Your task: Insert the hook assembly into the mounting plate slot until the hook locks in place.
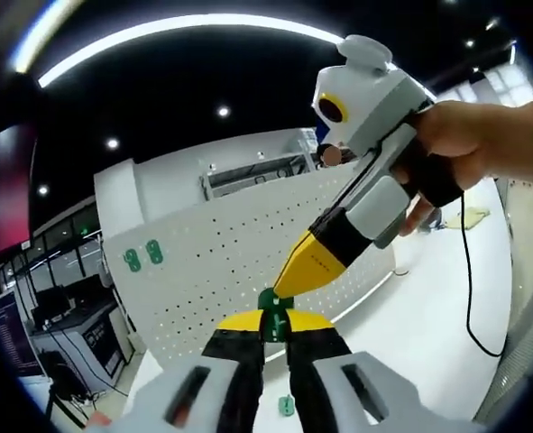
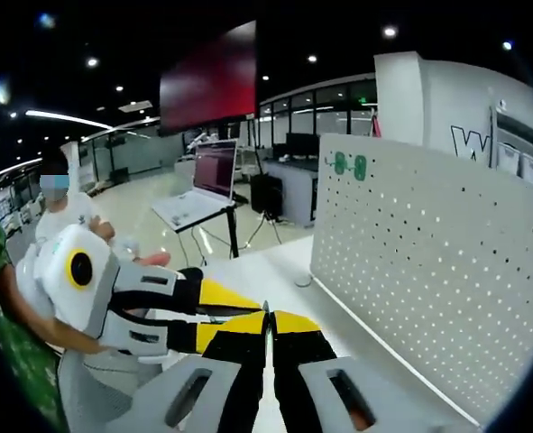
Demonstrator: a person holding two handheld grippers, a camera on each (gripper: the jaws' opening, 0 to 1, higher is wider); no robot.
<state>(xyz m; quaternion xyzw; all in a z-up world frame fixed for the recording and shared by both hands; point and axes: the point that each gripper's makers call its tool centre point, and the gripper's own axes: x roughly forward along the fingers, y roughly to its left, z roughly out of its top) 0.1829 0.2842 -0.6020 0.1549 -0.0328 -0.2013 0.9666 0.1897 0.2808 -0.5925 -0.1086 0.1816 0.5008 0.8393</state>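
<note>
My left gripper [image 1: 276, 317] is clamped on the green hook assembly [image 1: 274, 312], held in the air before the perforated mounting plate [image 1: 248, 257]. My right gripper [image 2: 271, 317], jaws together and empty, crowds in alongside; I risk knocking the hook askew, so it misses its slot.

Left gripper [image 1: 275, 317] jaws closed. Right gripper [image 2: 270, 317] jaws closed, tips together; a hand [image 1: 482, 140] grips its handle, angled downward toward the left gripper's tips.
</note>
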